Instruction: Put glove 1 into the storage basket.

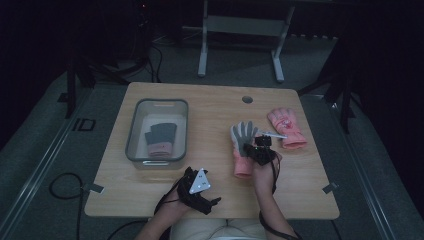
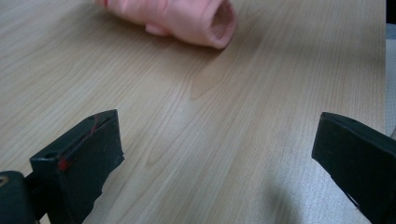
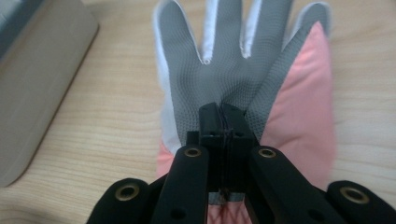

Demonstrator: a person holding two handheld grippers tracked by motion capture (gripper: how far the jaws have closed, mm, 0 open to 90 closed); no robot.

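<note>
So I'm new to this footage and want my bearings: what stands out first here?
The pink glove with the grey palm lies mid-table, and the right claw, jaws shut, sits over its palm. A second pink glove lies to its right. At the left, a clear bin holds another grey and pink glove, while the left claw hangs open above bare wood.

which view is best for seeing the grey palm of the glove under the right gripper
The right gripper view: the grey palm lies close, textured, beyond the shut right gripper. The high view shows it small. The left gripper view catches just the glove's pink cuff.
</note>
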